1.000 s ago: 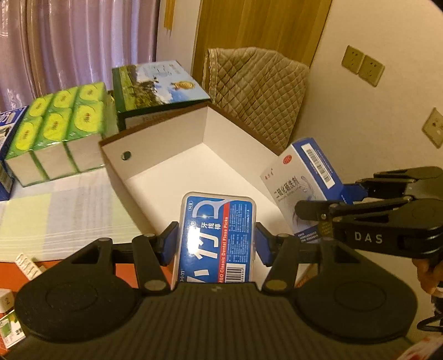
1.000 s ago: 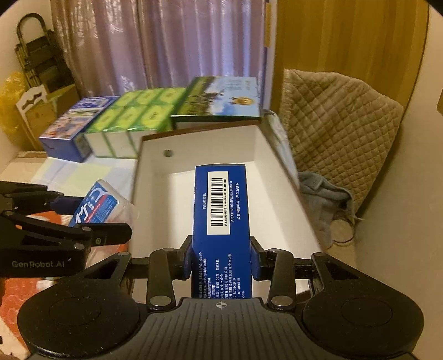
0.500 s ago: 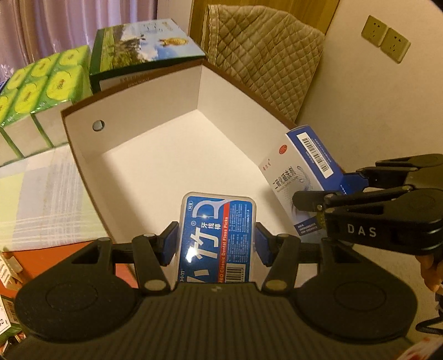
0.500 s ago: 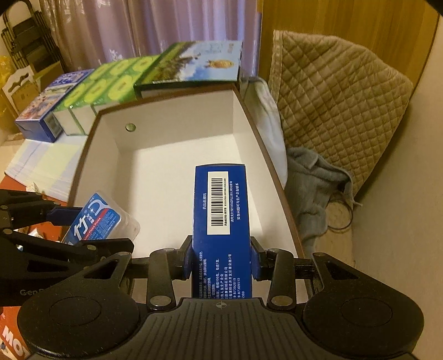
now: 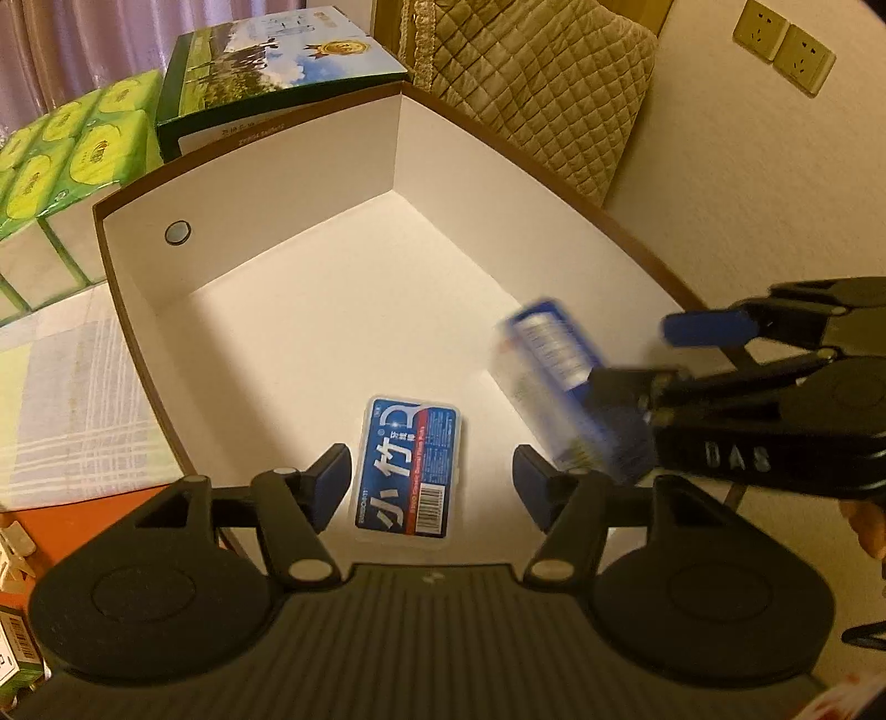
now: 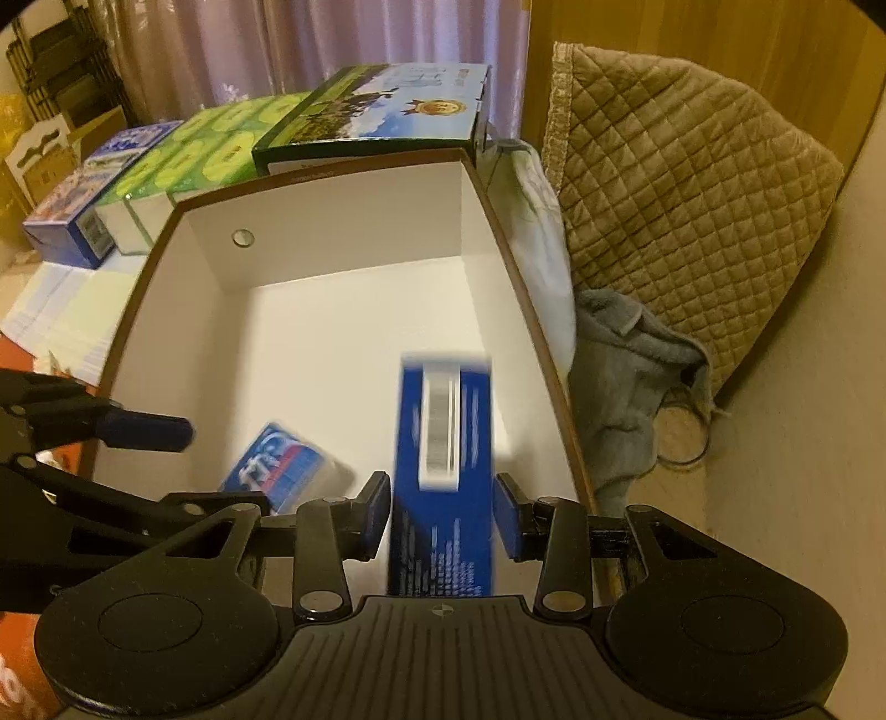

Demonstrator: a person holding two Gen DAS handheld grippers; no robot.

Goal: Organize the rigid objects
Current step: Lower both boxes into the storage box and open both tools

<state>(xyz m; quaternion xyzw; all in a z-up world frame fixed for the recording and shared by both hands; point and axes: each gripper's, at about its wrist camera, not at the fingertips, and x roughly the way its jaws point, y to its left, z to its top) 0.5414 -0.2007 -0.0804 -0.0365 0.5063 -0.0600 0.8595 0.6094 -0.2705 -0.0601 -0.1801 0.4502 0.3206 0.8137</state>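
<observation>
A brown-rimmed white box [image 5: 310, 310] fills both views [image 6: 343, 343]. My left gripper [image 5: 432, 482] is open above its near end. The blue dental floss pick case [image 5: 410, 471] lies loose inside the box below the jaws; it also shows in the right wrist view [image 6: 277, 465]. My right gripper [image 6: 443, 509] is open, its pads apart from the blue medicine carton [image 6: 443, 459], which is blurred with motion and dropping into the box. That carton [image 5: 565, 382] shows blurred in the left wrist view beside the right gripper [image 5: 709, 354].
Green tissue packs [image 5: 72, 149] and a green-and-blue printed carton [image 5: 277, 66] stand behind the box. A blue box [image 6: 83, 188] sits far left. A quilted tan cover [image 6: 681, 183] and grey cloth [image 6: 631, 365] lie right of the box. Wall sockets [image 5: 781, 39] are on the wall.
Both grippers have moved over the box and opened. The floss case has dropped to the box floor. The blue carton has left the right jaws and is falling.
</observation>
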